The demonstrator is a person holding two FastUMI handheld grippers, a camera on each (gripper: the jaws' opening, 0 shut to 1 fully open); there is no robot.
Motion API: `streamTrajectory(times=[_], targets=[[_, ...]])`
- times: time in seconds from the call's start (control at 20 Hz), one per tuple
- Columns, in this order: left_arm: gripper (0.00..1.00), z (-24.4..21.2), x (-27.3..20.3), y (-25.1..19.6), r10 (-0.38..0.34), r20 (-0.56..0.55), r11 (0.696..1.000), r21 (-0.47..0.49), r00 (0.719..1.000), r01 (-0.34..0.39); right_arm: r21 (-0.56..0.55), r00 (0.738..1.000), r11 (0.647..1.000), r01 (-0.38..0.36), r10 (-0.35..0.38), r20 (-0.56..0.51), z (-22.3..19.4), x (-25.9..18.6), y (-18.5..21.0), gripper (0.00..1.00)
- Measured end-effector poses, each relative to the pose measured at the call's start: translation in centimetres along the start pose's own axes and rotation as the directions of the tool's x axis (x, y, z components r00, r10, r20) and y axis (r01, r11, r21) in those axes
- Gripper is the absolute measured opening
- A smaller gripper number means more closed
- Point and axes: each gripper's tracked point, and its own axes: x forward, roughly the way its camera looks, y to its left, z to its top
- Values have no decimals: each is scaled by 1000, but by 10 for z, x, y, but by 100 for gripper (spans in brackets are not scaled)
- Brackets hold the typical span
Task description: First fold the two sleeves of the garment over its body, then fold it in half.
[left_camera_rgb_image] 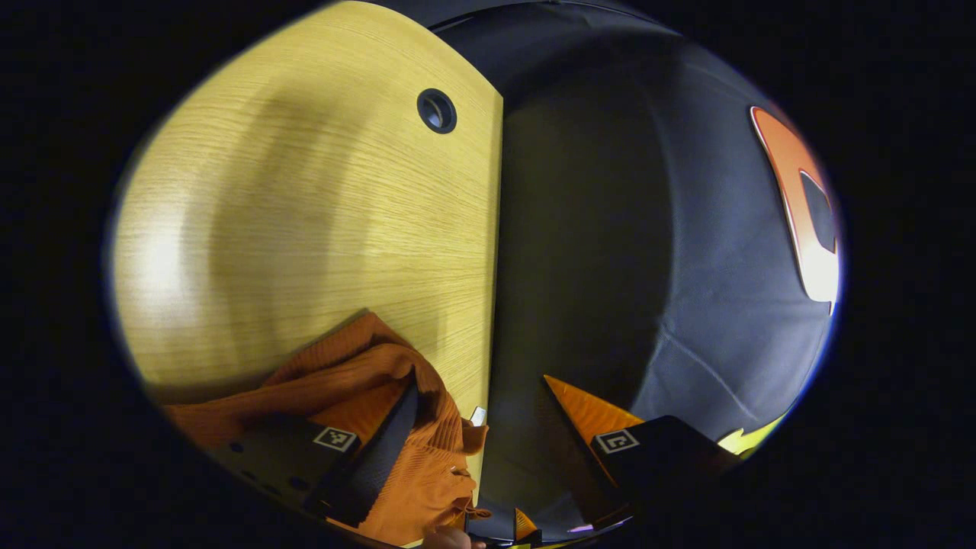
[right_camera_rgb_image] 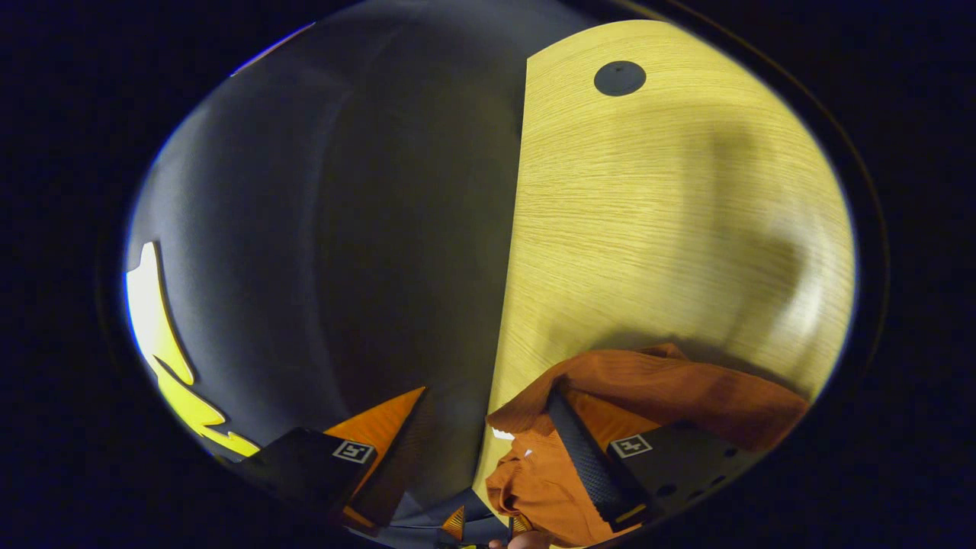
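— At the bench's [left_camera_rgb_image: 305, 213] edge on my left side, the left gripper [left_camera_rgb_image: 473, 442] has its jaws wide apart; one finger lies across the orange garment [left_camera_rgb_image: 396, 427], the other hangs off past the edge over the dark booth wall. So nothing is pinched there.

— Which step do you make it?

— I judge I'm at the very start, taking hold of the cloth for a sleeve fold. The garment is bunched and rumpled right at the bench's rim, so I can't tell sleeve from body yet.

— And your other hand?

— On the right, the right gripper [right_camera_rgb_image: 488, 450] mirrors it: jaws spread, one finger resting over the garment [right_camera_rgb_image: 656, 396], the other out beyond the edge. Not gripping either.

— How are you holding them?

— Both are low, pointing along the bench top [right_camera_rgb_image: 671, 213], each straddling the edge. A fingertip of my own hand peeks in at the bottom.

— Next move?

— I think each gripper should shift inward so both fingers bracket a fold of fabric, then close and draw the garment flat onto the wood before any sleeve goes over
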Motion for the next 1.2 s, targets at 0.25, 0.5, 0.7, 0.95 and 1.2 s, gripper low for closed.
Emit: streamTrajectory(times=[0.25, 0.5, 0.7, 0.95, 1.2], targets=[[98, -8, -8, -38, -90, -19, 994, 54, 996, 91, -21, 994, 994, -108, 107, -19, -6, -18, 46, 95], [97, -8, -30, -75, -152, -23, 983, 100, 988, 153, -101, 987, 983, -156, 152, -40, -20, -48, 87, 92], [97, -2, -68, -103, -175, 2, 971, 168, 985, 172, -185, 982, 964, -191, 189, -25, -25, -89, 119, 96], [98, 13, -130, -140, -173, 67, 895, 428, 983, 128, -435, 976, 880, -191, 216, 7, -34, -148, 164, 96], [98, 19, -187, -159, -175, 125, 748, 661, 977, 50, -660, 963, 737, -143, 258, 79, -44, -211, 195, 96]])
